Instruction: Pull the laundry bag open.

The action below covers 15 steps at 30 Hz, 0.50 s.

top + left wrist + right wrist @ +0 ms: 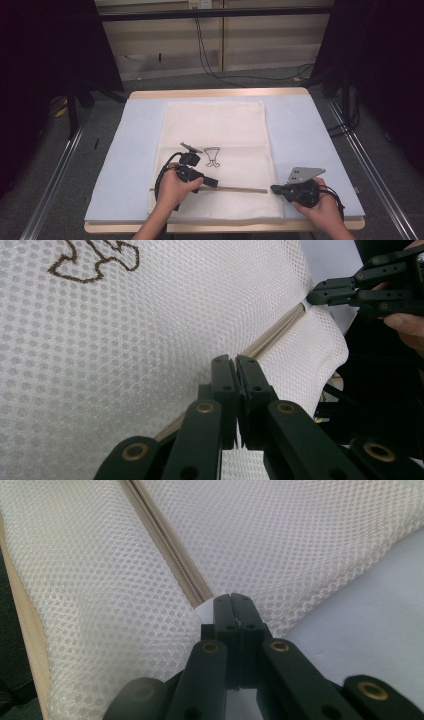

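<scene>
Wooden-edged surface (220,93), covered by a pale blue mat (310,145) reaching almost to its edges. One white mesh bag (215,125) lies flat on the mat, centred, bearing a brown embroidered motif (212,156) and a beige zipper (240,189) across its near end.

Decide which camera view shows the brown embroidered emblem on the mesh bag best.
The high view: the whole emblem sits on the mesh bag. The left gripper view crops it at the top edge; the right gripper view has mesh and zipper.
</scene>
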Available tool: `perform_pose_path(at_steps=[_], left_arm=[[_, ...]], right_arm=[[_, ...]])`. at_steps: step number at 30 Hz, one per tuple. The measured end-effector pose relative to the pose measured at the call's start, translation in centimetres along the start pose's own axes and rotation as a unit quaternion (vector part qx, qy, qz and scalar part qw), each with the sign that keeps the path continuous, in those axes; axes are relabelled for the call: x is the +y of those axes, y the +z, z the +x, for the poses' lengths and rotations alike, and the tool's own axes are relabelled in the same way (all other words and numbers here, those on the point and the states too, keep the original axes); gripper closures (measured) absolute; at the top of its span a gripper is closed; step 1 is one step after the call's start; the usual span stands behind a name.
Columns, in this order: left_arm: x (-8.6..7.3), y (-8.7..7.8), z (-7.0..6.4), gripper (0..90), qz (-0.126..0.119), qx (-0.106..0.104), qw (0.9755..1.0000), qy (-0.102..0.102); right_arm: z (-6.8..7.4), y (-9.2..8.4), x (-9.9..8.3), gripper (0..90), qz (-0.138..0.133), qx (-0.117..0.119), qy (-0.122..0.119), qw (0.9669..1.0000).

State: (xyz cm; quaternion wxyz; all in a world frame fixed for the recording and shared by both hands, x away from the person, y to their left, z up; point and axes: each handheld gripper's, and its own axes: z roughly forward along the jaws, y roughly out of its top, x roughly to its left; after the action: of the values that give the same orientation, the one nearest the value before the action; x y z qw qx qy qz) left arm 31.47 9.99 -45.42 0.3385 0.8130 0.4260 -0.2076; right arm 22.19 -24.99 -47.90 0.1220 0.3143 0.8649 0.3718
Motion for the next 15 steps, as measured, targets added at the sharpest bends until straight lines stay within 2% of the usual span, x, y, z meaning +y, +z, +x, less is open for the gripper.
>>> perform_pose_path(at_steps=[1,3,4,5,6,7,9,10,12,13,15], left_arm=[[-0.06,-0.06,-0.01,87.8,-0.003,-0.005,1.0000,-0.006],[-0.18,-0.30,0.13,87.8,-0.007,-0.002,0.9999,-0.008],[-0.25,-0.38,0.11,87.8,-0.010,-0.002,0.9998,-0.016],[-0.25,-0.56,0.35,87.8,-0.004,0.000,1.0000,-0.005],[-0.34,-0.48,0.24,87.7,-0.014,-0.008,0.9997,-0.019],[-0.35,-0.65,0.47,87.7,-0.005,-0.002,1.0000,-0.004],[-0.41,-0.58,0.40,87.7,-0.006,-0.003,0.9999,-0.009],[-0.40,-0.61,0.41,87.7,-0.005,0.003,1.0000,-0.006],[-0.43,-0.66,0.43,87.8,-0.007,-0.004,0.9999,-0.014],[-0.46,-0.59,0.34,87.7,-0.018,-0.007,0.9995,-0.025],[-0.50,-0.87,0.63,87.7,-0.010,-0.003,0.9998,-0.015]], right_arm=[[-0.01,0.00,0.00,90.0,0.000,0.000,0.000,1.0000],[-0.01,0.01,0.01,90.0,0.000,0.000,0.001,1.0000],[-0.02,0.01,0.01,90.0,0.000,0.000,0.002,1.0000],[-0.02,0.01,0.01,90.0,0.000,0.000,0.002,1.0000],[-0.03,0.02,0.02,90.0,-0.001,0.001,0.000,1.0000],[-0.01,0.02,0.02,90.0,-0.001,0.000,0.000,1.0000],[0.00,0.02,0.02,90.0,-0.001,0.000,0.000,1.0000],[0.02,0.01,0.01,90.0,0.000,-0.001,0.002,1.0000],[0.01,0.03,0.03,90.0,-0.001,0.000,0.000,1.0000],[0.01,0.03,0.03,90.0,0.000,0.000,0.000,1.0000],[0.03,0.02,0.03,90.0,-0.001,-0.003,-0.004,1.0000]])
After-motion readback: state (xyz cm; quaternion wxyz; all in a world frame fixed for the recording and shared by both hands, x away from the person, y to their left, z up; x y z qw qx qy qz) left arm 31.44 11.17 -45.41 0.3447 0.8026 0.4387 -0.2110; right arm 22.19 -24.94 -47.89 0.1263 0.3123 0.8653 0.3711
